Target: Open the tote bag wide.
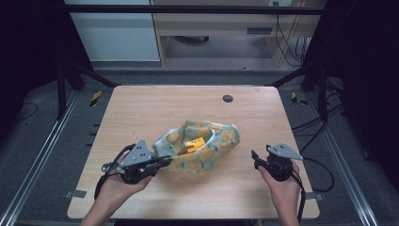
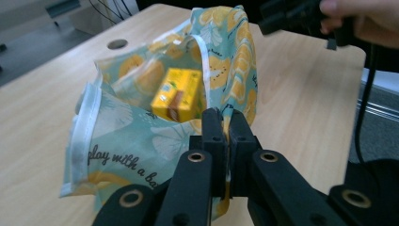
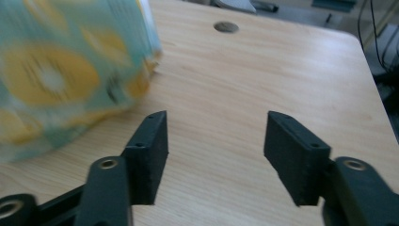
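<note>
One cloth bag (image 1: 200, 148) printed with lemon slices is counted on one wooden table (image 1: 155, 108), and one yellow carton (image 1: 194, 143) is seen inside it. Two grippers are counted, a left gripper (image 1: 165, 161) and a right gripper (image 1: 254, 157), each held by one hand, so two hands are seen. One round grommet hole (image 1: 227, 98) is counted in the tabletop

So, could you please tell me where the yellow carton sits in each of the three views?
High view: the yellow carton lies mid-table inside the lemon-print bag.
Left gripper view: the carton is at centre, just above the left gripper, whose jaws are shut on the bag's edge.
Right gripper view: not in it; the bag is blurred at upper left.
Shared landmark: the round table hole.
</note>
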A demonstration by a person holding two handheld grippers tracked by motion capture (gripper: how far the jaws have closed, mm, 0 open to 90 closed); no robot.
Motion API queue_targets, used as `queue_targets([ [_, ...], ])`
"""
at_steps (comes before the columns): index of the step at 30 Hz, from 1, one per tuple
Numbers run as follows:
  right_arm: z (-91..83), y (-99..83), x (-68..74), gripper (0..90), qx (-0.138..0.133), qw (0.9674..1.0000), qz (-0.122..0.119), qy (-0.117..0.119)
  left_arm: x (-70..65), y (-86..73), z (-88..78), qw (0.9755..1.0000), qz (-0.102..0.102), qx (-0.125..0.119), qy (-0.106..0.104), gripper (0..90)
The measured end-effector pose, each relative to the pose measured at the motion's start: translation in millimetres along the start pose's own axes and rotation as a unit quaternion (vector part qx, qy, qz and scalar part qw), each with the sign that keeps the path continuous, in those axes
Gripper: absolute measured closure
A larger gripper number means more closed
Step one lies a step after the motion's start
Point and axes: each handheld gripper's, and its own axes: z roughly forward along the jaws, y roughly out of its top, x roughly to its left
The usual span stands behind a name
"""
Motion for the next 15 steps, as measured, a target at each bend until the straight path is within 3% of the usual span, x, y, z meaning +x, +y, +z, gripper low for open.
queue_targets([
  [1,0.0,0.0,0.0,41.3,0.000,1.0000,0.000,0.000,-3.5,-5.7,0.7,1.0000,-0.001,0.001,-0.005,88.5],
  [3,-4.7,13.6,9.6,46.5,-0.010,0.9994,-0.026,0.019,-10.5,-19.9,3.1,0.9999,-0.004,0.011,-0.012,88.6],
  [6,-7.0,26.1,18.4,50.6,-0.018,0.9982,-0.041,0.039,-12.3,-32.1,4.7,0.9997,-0.010,0.017,-0.014,88.6],
  [10,-5.2,43.8,27.6,55.1,-0.024,0.9965,-0.050,0.063,-12.4,-40.2,5.0,0.9995,-0.018,0.018,-0.017,88.6],
  [15,11.3,66.0,39.8,60.2,-0.012,0.9930,-0.076,0.090,-12.5,-40.9,4.4,0.9995,-0.018,0.017,-0.018,88.5],
])
